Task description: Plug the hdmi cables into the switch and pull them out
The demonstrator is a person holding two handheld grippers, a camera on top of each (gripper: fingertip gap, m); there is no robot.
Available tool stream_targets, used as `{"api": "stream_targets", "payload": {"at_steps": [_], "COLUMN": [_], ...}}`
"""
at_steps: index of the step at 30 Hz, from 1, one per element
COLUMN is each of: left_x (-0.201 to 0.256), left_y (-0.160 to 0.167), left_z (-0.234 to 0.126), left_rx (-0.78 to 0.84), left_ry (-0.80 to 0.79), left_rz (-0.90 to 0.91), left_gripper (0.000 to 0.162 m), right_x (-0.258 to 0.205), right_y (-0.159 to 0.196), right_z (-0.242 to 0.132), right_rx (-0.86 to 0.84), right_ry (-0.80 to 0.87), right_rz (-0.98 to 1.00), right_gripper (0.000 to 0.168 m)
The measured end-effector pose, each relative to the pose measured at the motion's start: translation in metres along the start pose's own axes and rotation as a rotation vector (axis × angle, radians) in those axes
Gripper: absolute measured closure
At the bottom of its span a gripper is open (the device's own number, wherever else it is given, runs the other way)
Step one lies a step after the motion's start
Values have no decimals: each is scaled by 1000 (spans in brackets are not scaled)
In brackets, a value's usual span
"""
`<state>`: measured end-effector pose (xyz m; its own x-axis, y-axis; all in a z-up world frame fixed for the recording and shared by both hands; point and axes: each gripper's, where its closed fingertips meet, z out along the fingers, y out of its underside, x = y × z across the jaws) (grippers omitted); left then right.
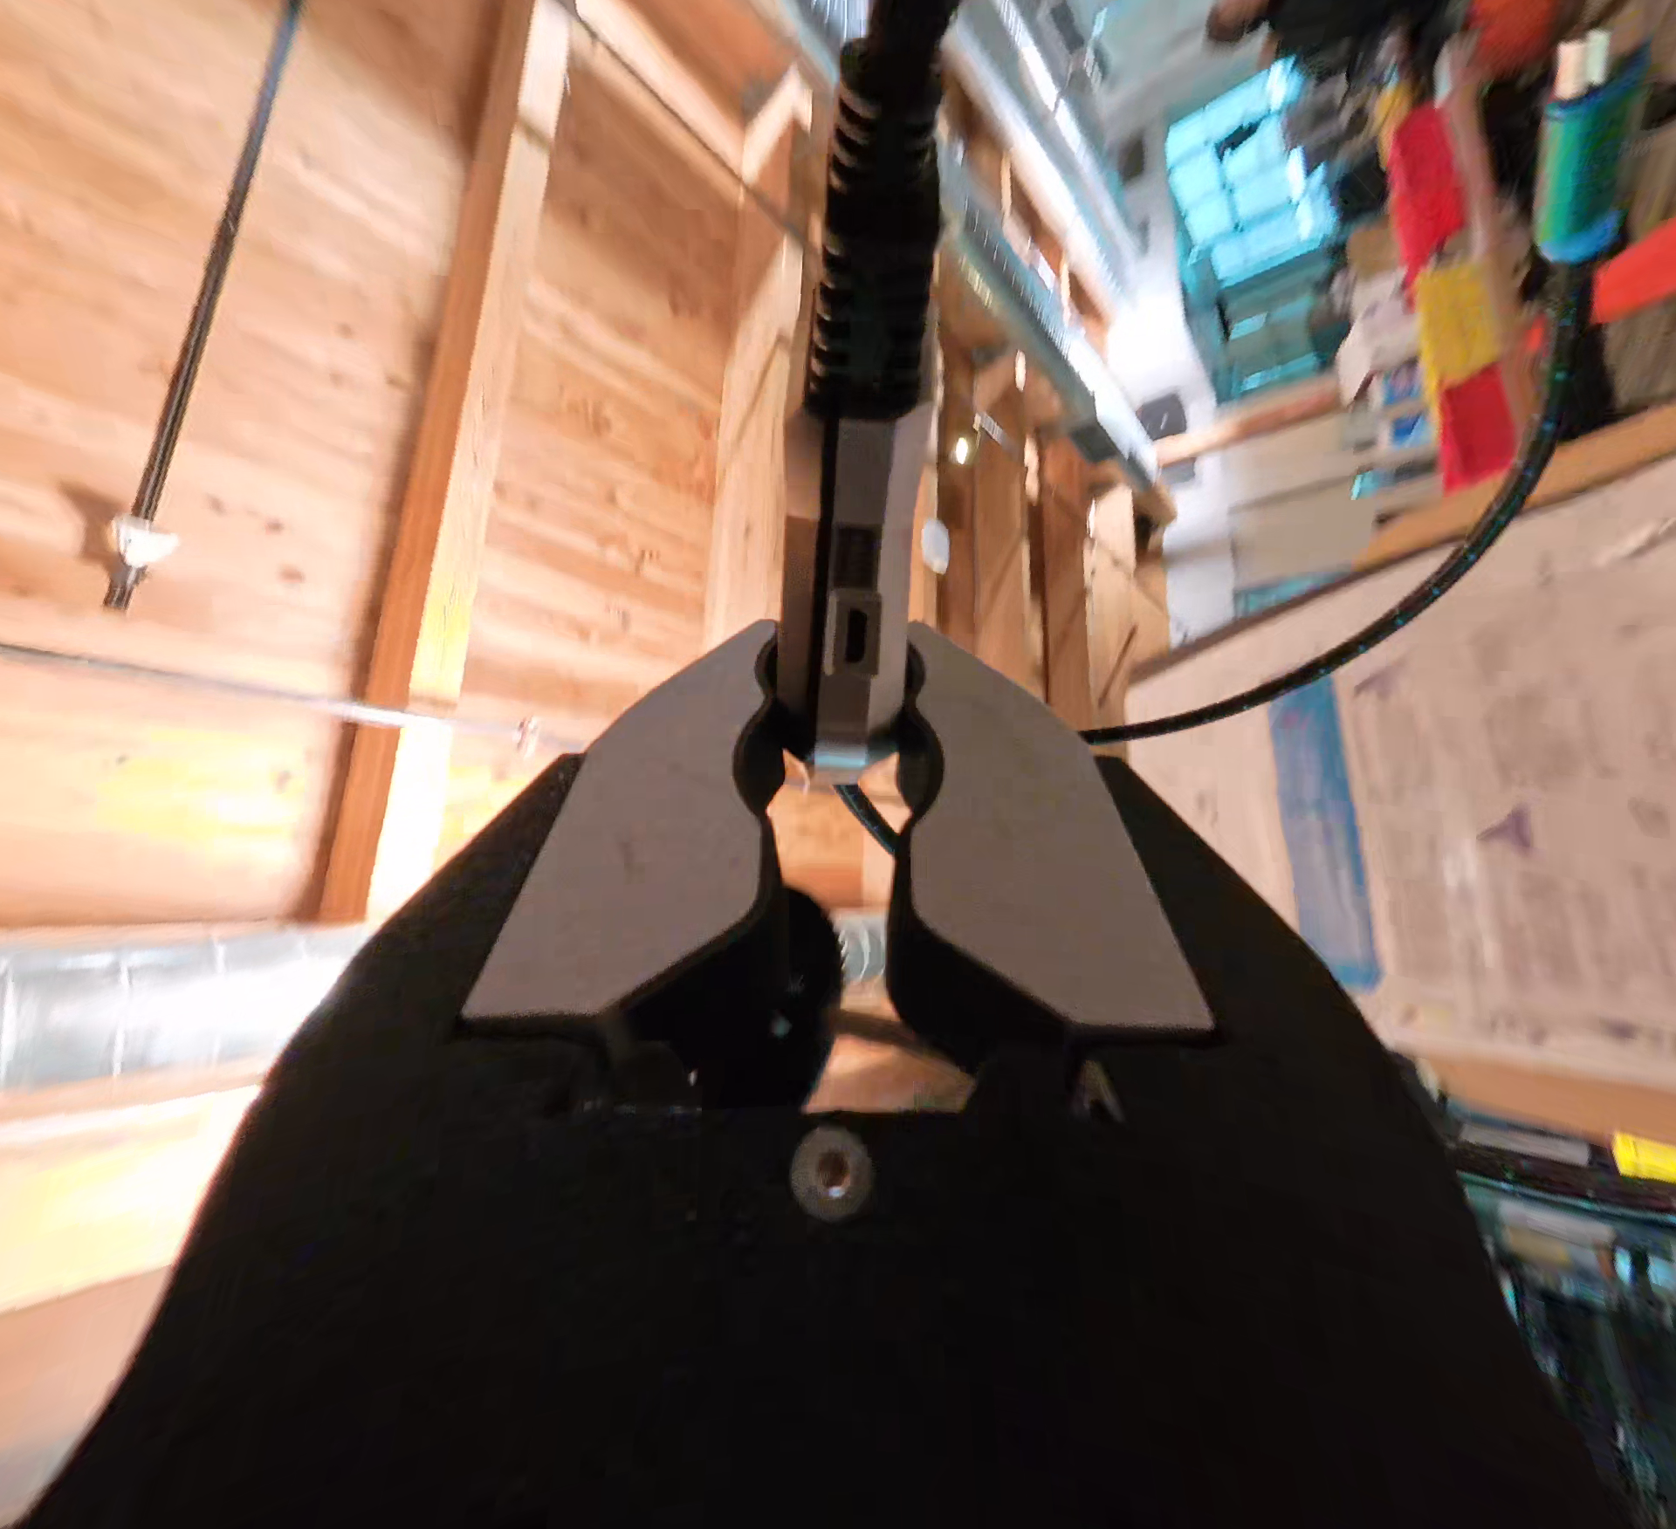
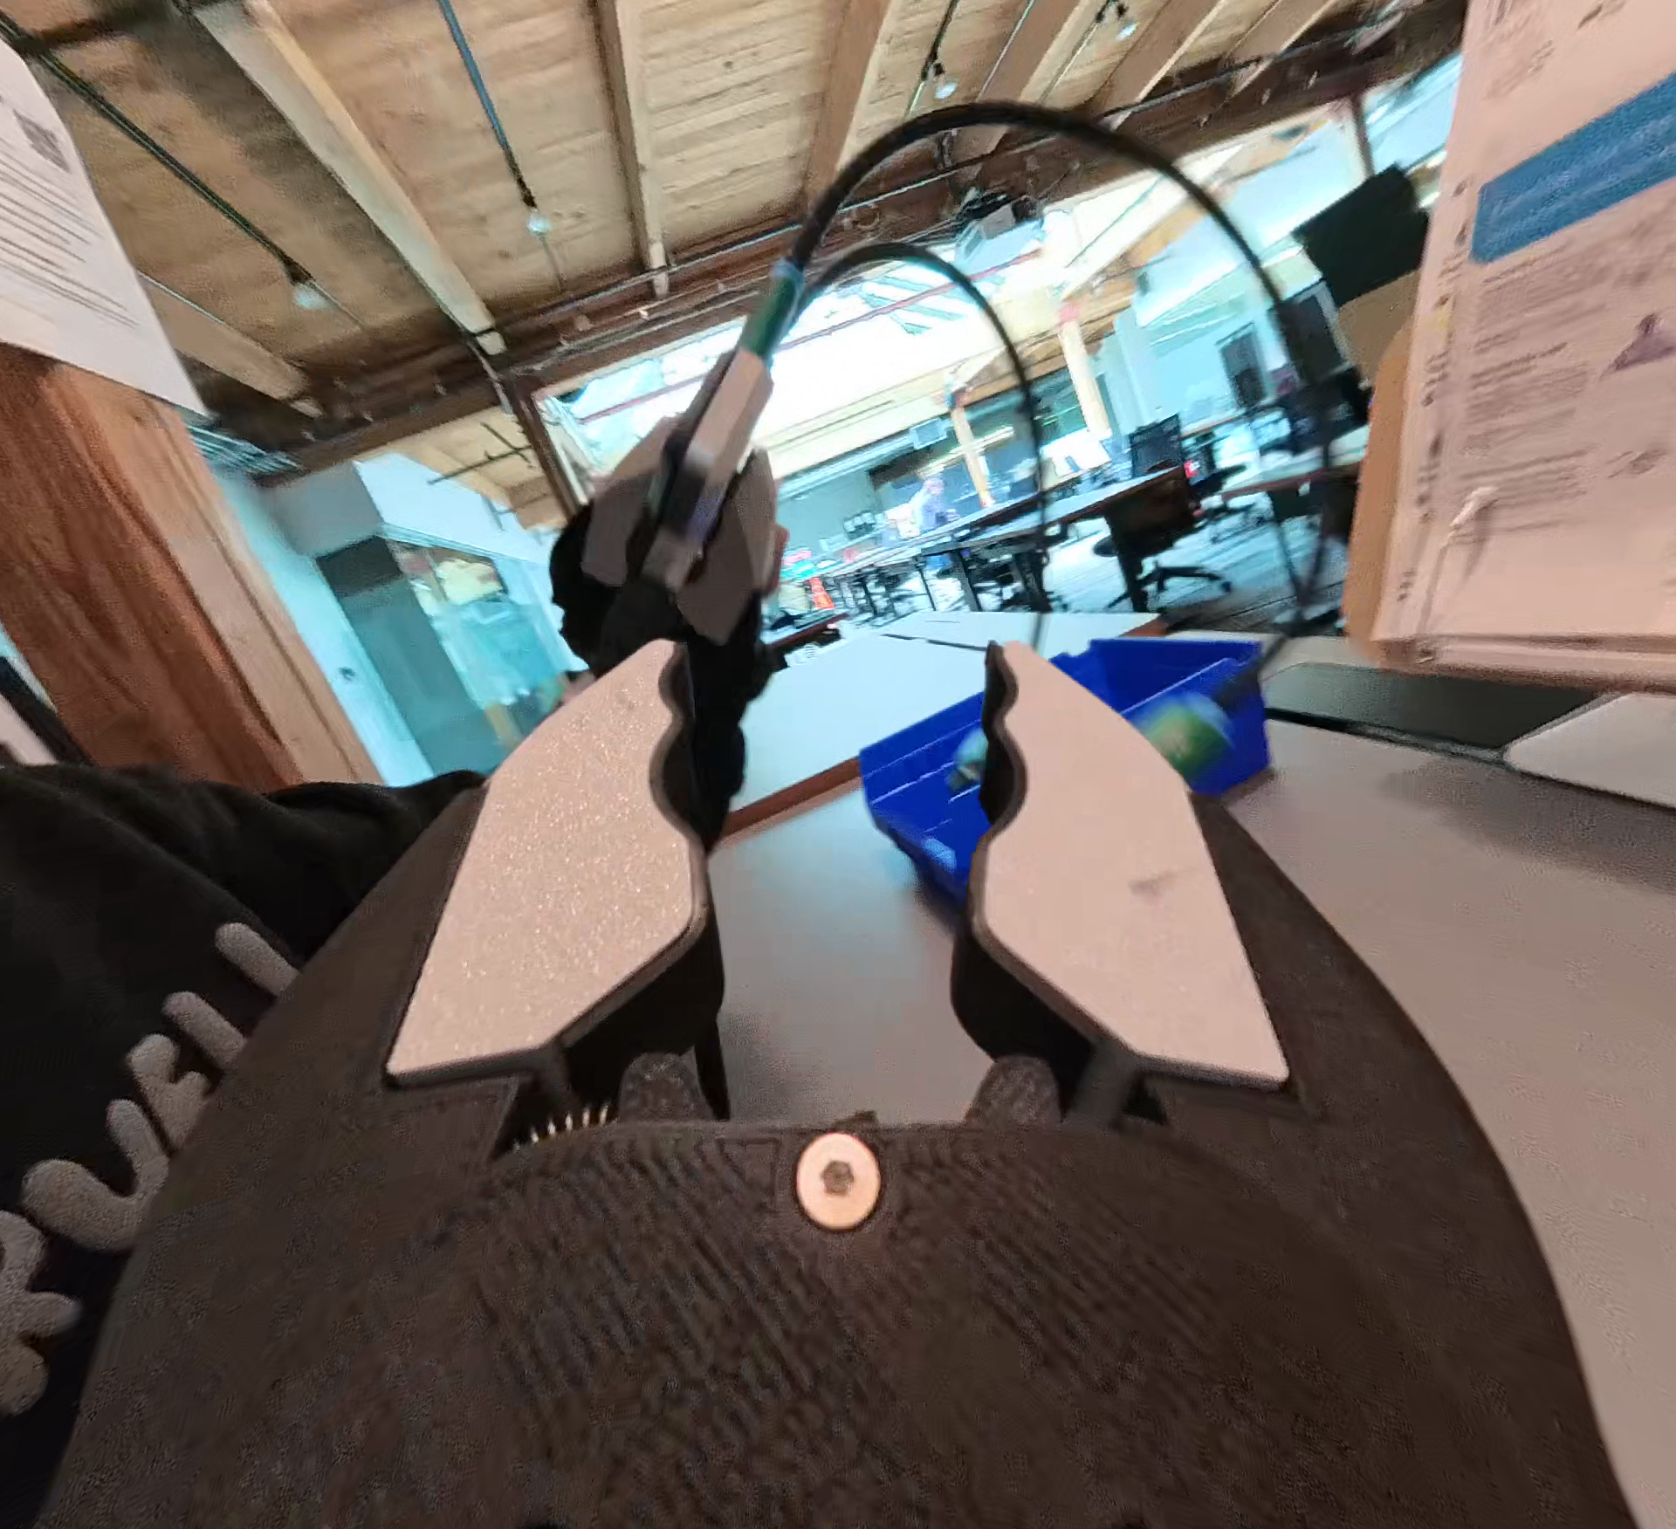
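**Me:** Fingers (image 1: 653,842) of my left gripper (image 1: 839,746) are pinched tight on the switch (image 1: 857,579), a slim grey metal block, gripping it at its lower end so the rest stands clear above the tips.

**You:** Why hold it up in the air like that?

**Me:** As I judge it, to keep the ports reachable from both ends. A thick black hdmi cable (image 1: 884,216) with a ribbed strain relief is seated in the end of the switch farthest from my fingers, and a small open port faces the camera just above the tips.

**You:** And the thin cable?

**Me:** A thin black cable (image 1: 1487,524) leaves the switch near my fingertips and loops off to the right, toward the blue bin (image 2: 1170,706) on the grey table (image 2: 1451,896). Where it ends I cannot tell.

**You:** What is your right gripper doing?

**Me:** My right gripper (image 2: 839,746) is spread wide and holds nothing. It sits below and in front of the switch, which shows in that view clamped in the other gripper, tilted, with cables arching away from its top.

**You:** So what comes next?

**Me:** Probably the right one closes on a plug while the left braces the switch; a skewed pull could twist it in my grip.
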<state>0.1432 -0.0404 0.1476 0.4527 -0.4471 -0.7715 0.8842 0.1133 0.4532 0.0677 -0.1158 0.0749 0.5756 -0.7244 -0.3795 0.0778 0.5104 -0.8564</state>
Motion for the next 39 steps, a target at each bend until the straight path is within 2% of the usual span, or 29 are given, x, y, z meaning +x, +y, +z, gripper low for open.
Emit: {"api": "stream_targets", "payload": {"at_steps": [4,8,9,13,15,17,19,21,23,24,26,28,30,32,34,37,39], "left_x": [29,45,50,69,84,97,113,128,133,131,116,96,91,99,106,123,123], "left_y": [-61,-86,-88,-87,-75,-59,-34,1,22,19,-7,-37,-60,-75,-91,-90,-90], "left_z": [9,15,17,17,19,19,15,1,-21,-31,-43,-45,-44,-41,-33,-27,-25], "left_rx": [161,246,259,263,193,112,-9,-205,-420,-496,-511,-441,-425,-482,-481,-524,-472], "left_ry": [35,60,73,129,192,251,350,454,485,481,458,371,304,260,242,219,186], "left_rz": [-55,-91,-76,-37,-40,-97,-210,-409,-803,-1049,-1523,-1816,-1809,-1700,-1672,-1563,-1594], "left_gripper": [142,142,142,141,141,137,107,99,97,96,95,101,111,110,110,115,125], "right_x": [-10,-15,-14,4,18,29,42,53,61,65,71,75,76,73,66,52,46], "right_y": [-1,8,10,23,30,29,22,11,1,-4,-9,-7,-2,6,13,21,26], "right_z": [7,8,8,10,14,15,12,5,-2,-6,-10,-11,-7,-2,7,18,24], "right_rx": [77,51,49,-4,-28,25,107,204,304,358,437,487,529,563,563,534,516], "right_ry": [-161,-284,-298,-254,-190,-168,-132,-76,-12,17,75,120,145,158,139,91,60], "right_rz": [152,229,240,228,232,272,315,316,295,285,260,267,300,355,401,470,524], "right_gripper": [104,120,132,142,144,145,145,146,146,146,147,147,147,148,148,147,147]}}
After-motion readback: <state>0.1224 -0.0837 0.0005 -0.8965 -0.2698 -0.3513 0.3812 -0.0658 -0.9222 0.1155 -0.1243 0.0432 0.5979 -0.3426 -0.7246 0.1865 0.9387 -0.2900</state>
